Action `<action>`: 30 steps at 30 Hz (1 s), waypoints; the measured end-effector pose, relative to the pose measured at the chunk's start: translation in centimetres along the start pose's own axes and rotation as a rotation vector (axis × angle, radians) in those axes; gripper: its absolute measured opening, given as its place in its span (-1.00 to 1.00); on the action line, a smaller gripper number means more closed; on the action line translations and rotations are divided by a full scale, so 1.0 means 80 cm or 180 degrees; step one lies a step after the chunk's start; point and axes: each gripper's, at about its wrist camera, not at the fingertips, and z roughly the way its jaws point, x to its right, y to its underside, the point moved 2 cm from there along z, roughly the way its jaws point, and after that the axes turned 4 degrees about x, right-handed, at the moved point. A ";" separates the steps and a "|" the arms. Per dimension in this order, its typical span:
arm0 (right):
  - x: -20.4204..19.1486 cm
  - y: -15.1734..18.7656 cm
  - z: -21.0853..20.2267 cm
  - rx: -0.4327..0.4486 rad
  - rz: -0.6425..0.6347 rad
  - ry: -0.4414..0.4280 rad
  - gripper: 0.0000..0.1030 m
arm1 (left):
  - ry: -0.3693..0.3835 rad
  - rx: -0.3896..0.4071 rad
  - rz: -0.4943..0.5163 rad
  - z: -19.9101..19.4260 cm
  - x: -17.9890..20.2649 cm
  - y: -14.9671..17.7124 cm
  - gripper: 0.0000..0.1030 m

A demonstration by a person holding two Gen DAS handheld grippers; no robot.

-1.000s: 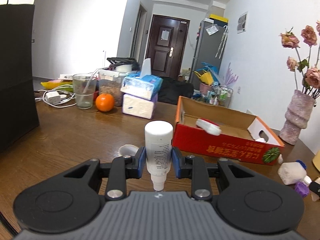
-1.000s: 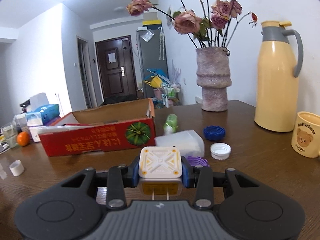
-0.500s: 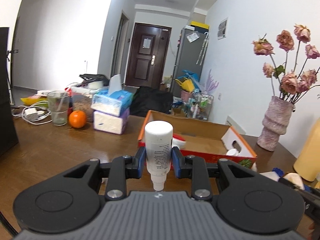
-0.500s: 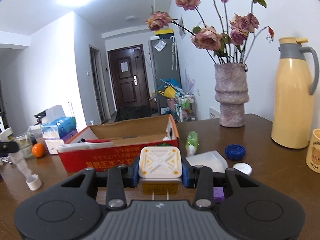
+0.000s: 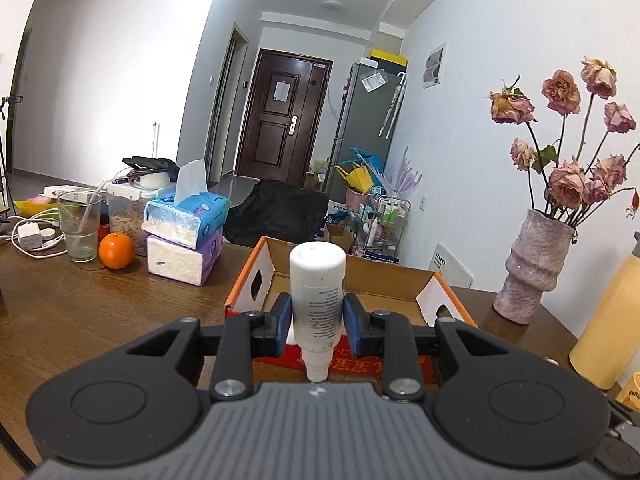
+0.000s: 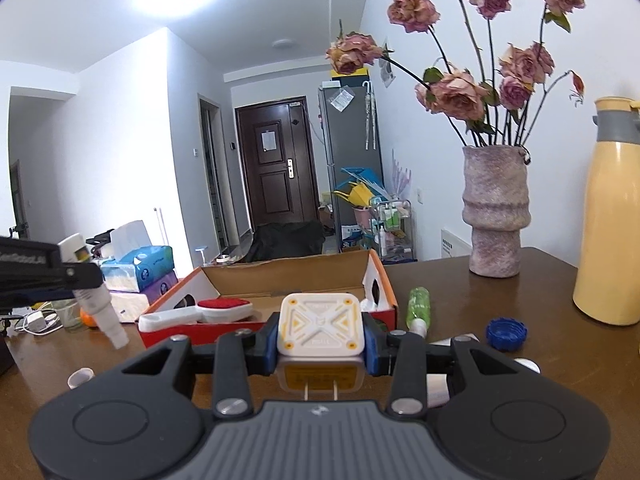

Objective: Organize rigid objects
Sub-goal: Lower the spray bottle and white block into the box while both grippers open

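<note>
white bottle: a white plastic squeeze bottle with small grey print sits clamped between the blue pads of the left claw, gripped around its lower body so the wide flat end stands clear above the pads.
bottle axis: long axis runs roughly upright between the pads; the narrow uncapped nozzle points down toward the claw's grey body, the broad end points up. seen from the right wrist view the same bottle tilts, nozzle down and toward the box.
why held so: a mid-body grip probably keeps the round bottle from swivelling while it is carried, and leaves the nozzle free.
charger: a white square plastic plug adapter with yellow corner marks is pinched across its flat sides by the right claw, jaws closed on it.
charger axis: its patterned face looks forward and up; the two metal prongs point back toward the claw body.
box: an orange-and-red cardboard box with an open top lies just ahead of and below the left claw; from the right claw it is straight ahead too. judged as the drop place for both items.
in the box: a white-handled brush with a red pad lies at the near left.
beside the right claw: a green clear bottle and a blue screw cap lie on the brown wooden table, to the right of the box.
far left: a small white cap lies on the table, below the left claw.
</note>
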 end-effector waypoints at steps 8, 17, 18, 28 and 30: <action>-0.006 -0.012 0.033 0.0037 -0.0018 -0.0026 -0.26 | -0.0008 -0.0039 -0.0101 0.036 0.000 -0.009 -0.45; -0.007 -0.025 0.080 0.0044 -0.0011 -0.0064 -0.26 | 0.0037 -0.0107 -0.0129 0.086 0.008 -0.018 -0.45; -0.006 -0.026 0.086 0.0032 -0.0004 -0.0065 -0.26 | 0.0047 -0.0117 -0.0130 0.091 0.009 -0.018 -0.45; -0.006 -0.036 0.143 -0.0003 0.0004 -0.0118 -0.26 | 0.0119 -0.0148 -0.0160 0.146 0.029 -0.029 -0.45; -0.007 -0.037 0.153 -0.0010 -0.0014 -0.0126 -0.26 | 0.0121 -0.0163 -0.0163 0.158 0.033 -0.031 -0.45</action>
